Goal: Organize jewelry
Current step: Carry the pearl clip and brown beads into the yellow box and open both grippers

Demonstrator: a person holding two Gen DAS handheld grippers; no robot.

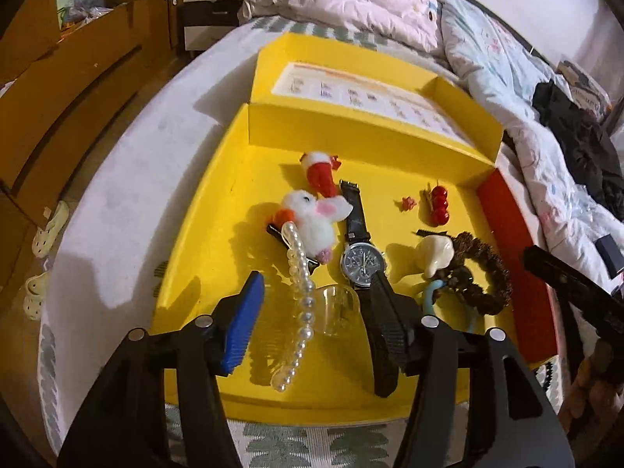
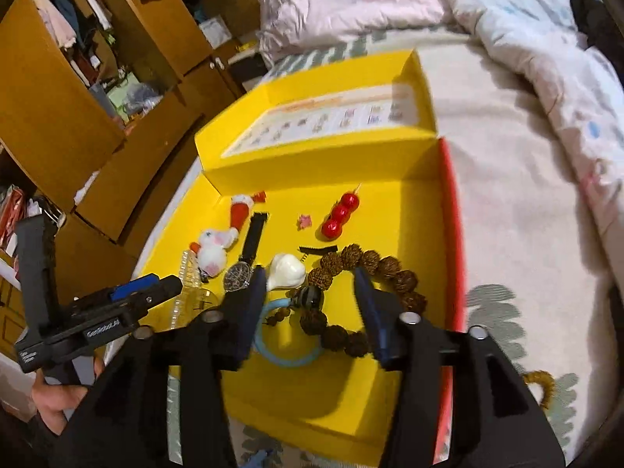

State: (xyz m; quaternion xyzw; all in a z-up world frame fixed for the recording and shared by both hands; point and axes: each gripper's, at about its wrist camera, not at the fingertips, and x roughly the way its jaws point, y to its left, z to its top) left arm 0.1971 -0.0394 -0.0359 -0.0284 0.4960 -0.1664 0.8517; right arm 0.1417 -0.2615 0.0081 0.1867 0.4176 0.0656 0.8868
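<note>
A yellow box lid (image 1: 218, 202) lies on the bed and holds the jewelry. My left gripper (image 1: 316, 296) is open above a pearl bracelet (image 1: 302, 304) and a clear glass cup (image 1: 337, 310); a black-strapped watch (image 1: 360, 261) lies by its right finger. A white rabbit plush (image 1: 316, 218), a red plush (image 1: 319, 173), a red bead hairpin (image 1: 438, 204) and a white claw clip (image 1: 435, 253) lie further in. My right gripper (image 2: 312, 292) is open over a brown seed-bead bracelet (image 2: 366, 265) and a blue ring (image 2: 288, 343). The left gripper also shows in the right wrist view (image 2: 156, 288).
A second yellow box (image 1: 370, 124) with a printed sheet stands behind the lid. Rumpled quilts (image 1: 487, 39) cover the far side of the bed. A wooden wardrobe (image 2: 58, 117) stands at the left, with slippers (image 1: 48, 228) on the floor.
</note>
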